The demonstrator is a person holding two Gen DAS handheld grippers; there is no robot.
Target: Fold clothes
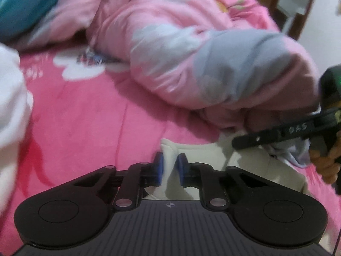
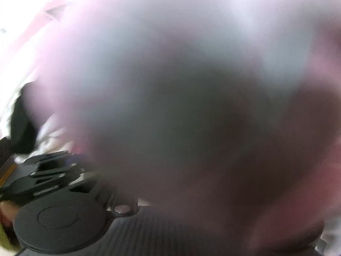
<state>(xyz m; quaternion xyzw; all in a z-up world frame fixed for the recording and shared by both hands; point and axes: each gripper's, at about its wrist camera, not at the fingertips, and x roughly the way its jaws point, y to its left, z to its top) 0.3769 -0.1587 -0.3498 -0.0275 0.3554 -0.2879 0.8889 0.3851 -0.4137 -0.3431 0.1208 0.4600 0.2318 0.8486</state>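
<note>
A cream garment (image 1: pixel 245 166) lies on the pink bed sheet (image 1: pixel 85 117), in the lower middle of the left wrist view. My left gripper (image 1: pixel 170 168) has its blue pads (image 1: pixel 158 167) close together, pinching an upright edge of that garment. My right gripper (image 1: pixel 236 144) comes in from the right, held by a hand (image 1: pixel 326 164). Its tip rests at the garment's far edge, under the rim of a pink and grey quilt (image 1: pixel 191 64). Only one of its fingers shows from the side, so I cannot tell its opening. In the right wrist view the blurred quilt (image 2: pixel 191 85) hides the fingers.
The bulky quilt fills the bed behind the garment. A teal pillow (image 1: pixel 25 2) lies at the top left and a white cloth (image 1: pixel 10 106) along the left edge. Wooden furniture (image 1: pixel 283 4) stands past the bed at the top right.
</note>
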